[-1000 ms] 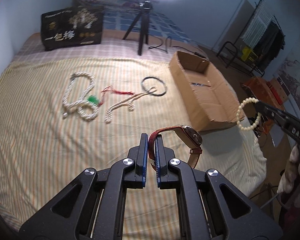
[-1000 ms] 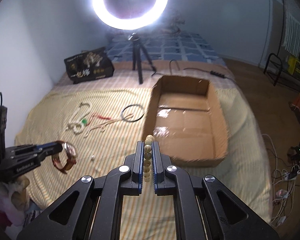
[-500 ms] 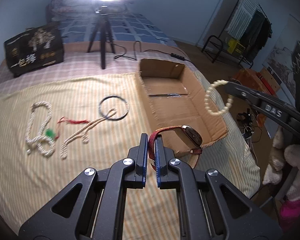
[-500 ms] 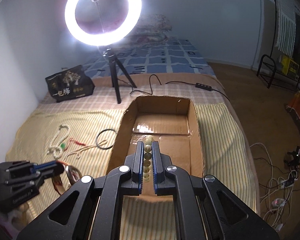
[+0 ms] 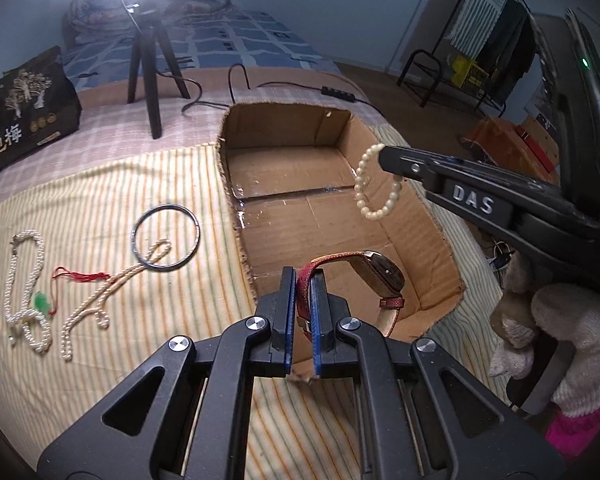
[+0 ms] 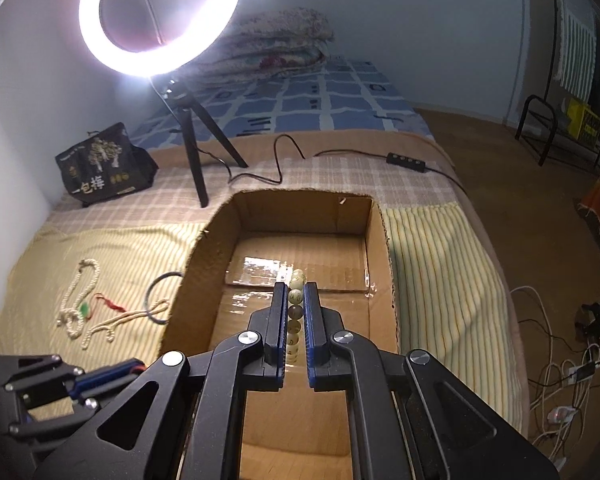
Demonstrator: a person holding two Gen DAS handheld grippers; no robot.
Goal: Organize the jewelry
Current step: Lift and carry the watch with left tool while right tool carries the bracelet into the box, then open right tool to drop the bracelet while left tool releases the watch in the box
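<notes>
L gripper (image 5: 303,280) pinches watch (image 5: 374,276) strap, R gripper (image 6: 296,300) pinches bead bracelet (image 5: 376,182), both over cardboard box (image 5: 428,216).

Ring light (image 6: 160,16) glaring; dim room, fisheye-warped dark edges.

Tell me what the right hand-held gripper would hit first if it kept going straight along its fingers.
Most likely the taped floor of the open brown cardboard box. The right hand-held gripper, shut on a cream bead bracelet, points down into it, with nothing else visible ahead; depth is uncertain.
</notes>
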